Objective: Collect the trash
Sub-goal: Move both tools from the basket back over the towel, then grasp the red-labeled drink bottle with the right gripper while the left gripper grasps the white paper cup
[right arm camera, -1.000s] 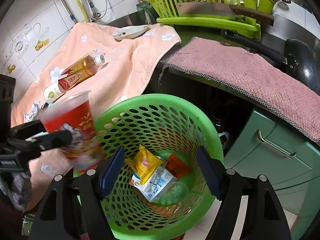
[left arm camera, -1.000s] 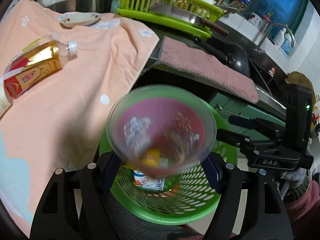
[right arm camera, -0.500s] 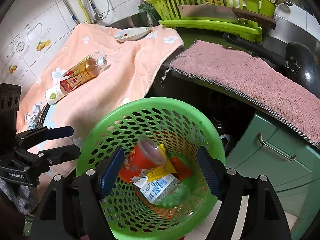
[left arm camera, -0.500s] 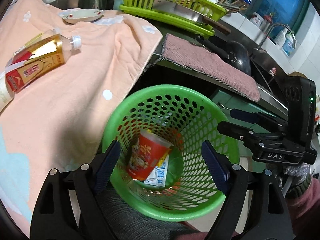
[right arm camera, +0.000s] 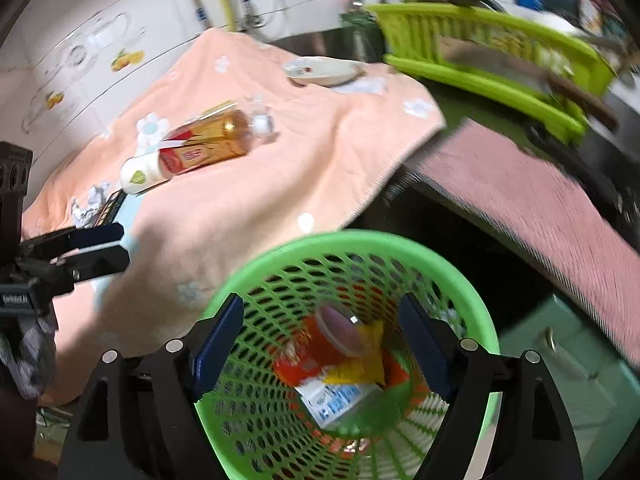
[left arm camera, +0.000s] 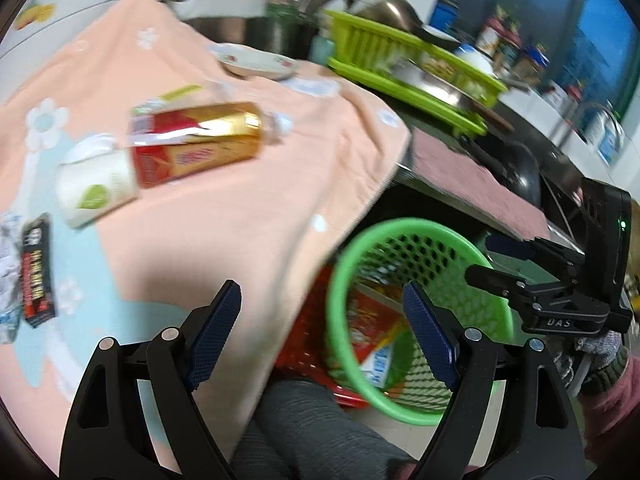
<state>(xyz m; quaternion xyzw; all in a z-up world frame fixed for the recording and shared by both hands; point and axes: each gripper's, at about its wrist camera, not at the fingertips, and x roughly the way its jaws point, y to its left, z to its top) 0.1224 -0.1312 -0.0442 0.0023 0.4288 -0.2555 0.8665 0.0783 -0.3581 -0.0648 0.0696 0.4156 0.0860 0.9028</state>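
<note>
Now both tools, the left tool (left arm camera: 322, 330) and the right tool (right arm camera: 322, 338), are spread wide and hold nothing, and the red cup (right arm camera: 320, 340) lies, a bit blurry, in the green basket (right arm camera: 476, 304).

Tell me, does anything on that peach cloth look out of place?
Yes. A plastic bottle of amber drink lies on its side on the peach flowered cloth, with a white tub against its base. A black packet and crumpled foil lie near the cloth's edge, while other rubbish is already inside the green mesh basket.
</note>
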